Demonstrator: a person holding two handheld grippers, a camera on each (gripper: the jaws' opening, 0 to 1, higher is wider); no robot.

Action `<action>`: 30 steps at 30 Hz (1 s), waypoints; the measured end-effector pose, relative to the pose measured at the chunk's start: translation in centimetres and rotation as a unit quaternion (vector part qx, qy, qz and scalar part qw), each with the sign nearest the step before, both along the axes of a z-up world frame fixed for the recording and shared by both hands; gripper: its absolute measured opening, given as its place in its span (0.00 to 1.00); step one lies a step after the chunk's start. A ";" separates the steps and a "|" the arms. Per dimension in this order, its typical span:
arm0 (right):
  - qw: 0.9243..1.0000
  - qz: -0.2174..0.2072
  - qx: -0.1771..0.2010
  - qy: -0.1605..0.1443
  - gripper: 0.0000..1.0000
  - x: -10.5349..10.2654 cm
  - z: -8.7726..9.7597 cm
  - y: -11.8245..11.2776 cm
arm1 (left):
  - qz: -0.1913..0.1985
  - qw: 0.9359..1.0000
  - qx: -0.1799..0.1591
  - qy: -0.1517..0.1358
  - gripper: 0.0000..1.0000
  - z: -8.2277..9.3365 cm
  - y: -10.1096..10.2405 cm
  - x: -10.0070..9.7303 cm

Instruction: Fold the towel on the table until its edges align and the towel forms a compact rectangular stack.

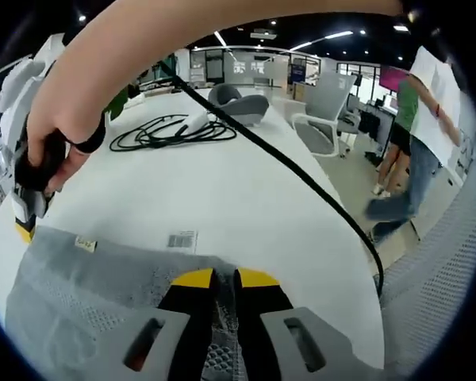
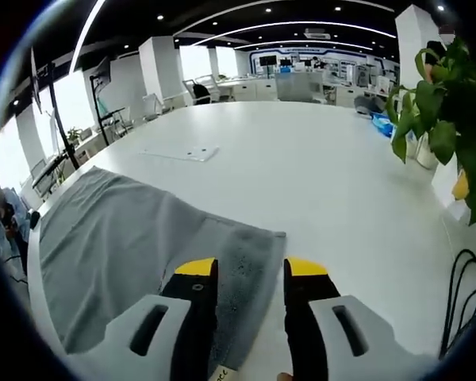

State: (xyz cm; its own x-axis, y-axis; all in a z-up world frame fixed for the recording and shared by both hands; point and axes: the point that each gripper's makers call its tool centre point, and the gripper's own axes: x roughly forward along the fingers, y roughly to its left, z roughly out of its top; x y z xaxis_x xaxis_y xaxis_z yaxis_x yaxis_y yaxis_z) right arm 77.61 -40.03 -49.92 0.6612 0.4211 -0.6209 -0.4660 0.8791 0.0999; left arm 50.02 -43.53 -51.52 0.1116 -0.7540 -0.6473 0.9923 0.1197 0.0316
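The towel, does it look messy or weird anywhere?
Nothing is torn or spilled. The gray towel just lies unevenly: in the right gripper view, a narrow strip juts toward the right tool, so its edges don't line up yet.

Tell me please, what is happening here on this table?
A person is folding a grey towel on a white table with two hand-held grippers. The left gripper has its jaws almost together, pinching towel fabric between them. The right gripper stands open with a towel edge lying between its jaws, not yet clamped. The towel lies mostly spread, so the compact stack is not yet formed. A black cable lies further back on the table.
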 end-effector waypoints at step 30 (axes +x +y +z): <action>0.998 -0.051 -0.025 0.004 0.00 -1.2 -1.2 -4.3 | -0.009 0.999 -0.013 0.046 0.10 0.1 -1.4 -3.3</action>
State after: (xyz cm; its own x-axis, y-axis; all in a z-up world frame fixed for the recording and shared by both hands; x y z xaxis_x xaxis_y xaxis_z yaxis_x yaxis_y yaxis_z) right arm 76.42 -44.37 -51.12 0.6939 0.3197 -0.6452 -0.3730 0.9260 0.0577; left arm 46.70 -44.90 -51.44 0.0389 -0.7723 -0.6341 0.9929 0.1015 -0.0627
